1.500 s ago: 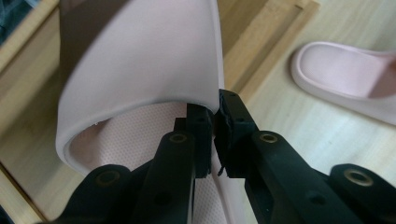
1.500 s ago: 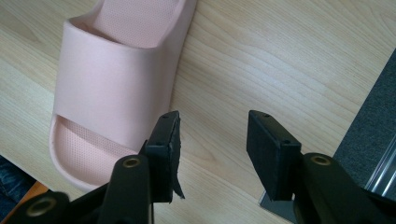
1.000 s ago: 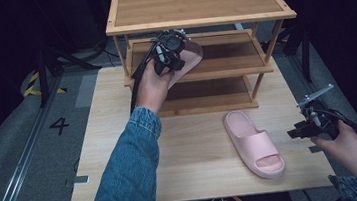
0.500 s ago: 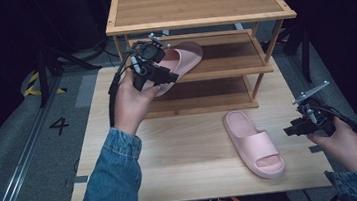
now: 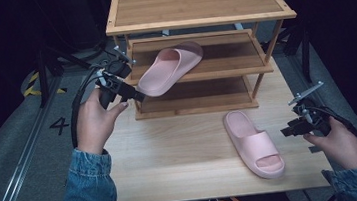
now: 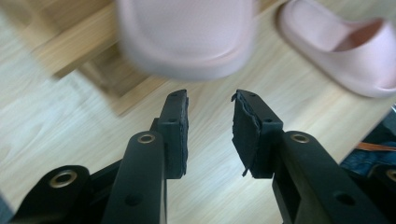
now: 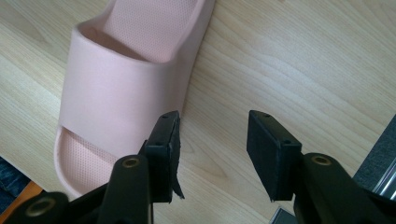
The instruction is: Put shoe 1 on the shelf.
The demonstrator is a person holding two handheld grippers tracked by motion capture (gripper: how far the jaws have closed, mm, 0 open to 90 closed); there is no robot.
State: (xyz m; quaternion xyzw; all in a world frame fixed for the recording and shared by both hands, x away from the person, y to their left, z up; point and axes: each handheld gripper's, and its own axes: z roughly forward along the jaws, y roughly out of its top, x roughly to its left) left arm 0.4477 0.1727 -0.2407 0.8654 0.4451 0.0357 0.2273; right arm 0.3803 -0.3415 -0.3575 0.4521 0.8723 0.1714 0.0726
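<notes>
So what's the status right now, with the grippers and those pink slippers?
Left gripper open, clear of the slipper on the middle shelf. Right gripper open, empty, beside the slipper on the table. Nothing in the way.

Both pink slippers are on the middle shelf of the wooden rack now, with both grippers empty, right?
Not quite. In the high view, one pink slipper lies on the rack's middle shelf; the other slipper lies on the table. Both grippers are indeed empty.

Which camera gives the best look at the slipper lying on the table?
The high view: the whole slipper lies on the table, toe toward the person. The right gripper view shows its strap and footbed close up, cropped; the left gripper view catches part of it at the upper right.
</notes>
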